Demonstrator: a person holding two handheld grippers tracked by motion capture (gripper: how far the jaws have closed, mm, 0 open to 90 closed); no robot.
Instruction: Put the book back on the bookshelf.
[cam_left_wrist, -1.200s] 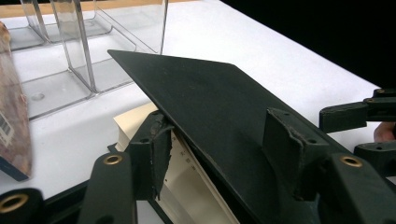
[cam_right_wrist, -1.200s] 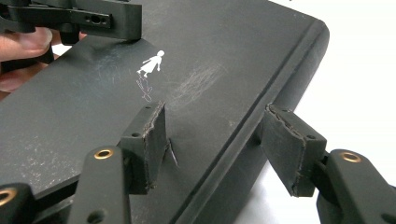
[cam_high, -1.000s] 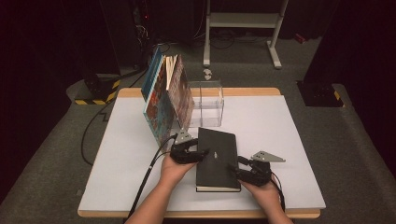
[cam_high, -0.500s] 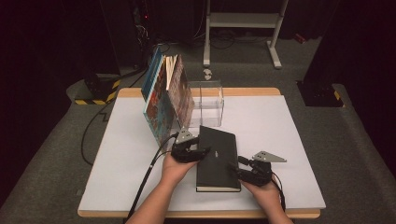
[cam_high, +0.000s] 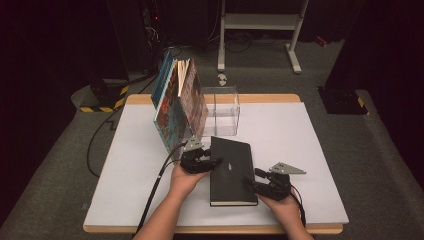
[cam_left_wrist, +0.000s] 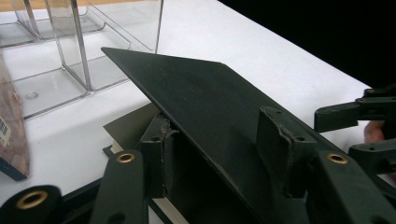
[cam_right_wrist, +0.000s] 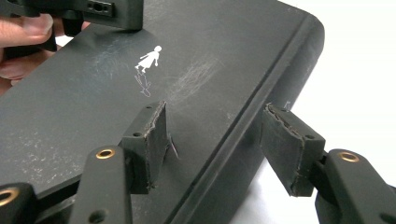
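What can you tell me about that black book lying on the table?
The black book is a matt hardcover, scuffed, with a small white figure printed on its front. It lies flat on the white table, just in front of a clear plastic stand. The left gripper has its fingers on either side of the lifted front cover, brownish endpaper showing beneath; its jaws have just been closing. The right gripper straddles the spine.

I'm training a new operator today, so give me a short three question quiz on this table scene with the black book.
1. True or false: the black book lies flat on the white table.
2. Which stands behind the book: (a) clear plastic holder, (b) mug, (c) lamp?
3. Which part of the book lies between the left gripper jaws?

Key: 1 true. 2 a. 3 its front cover, lifted; the jaws have just been closing.
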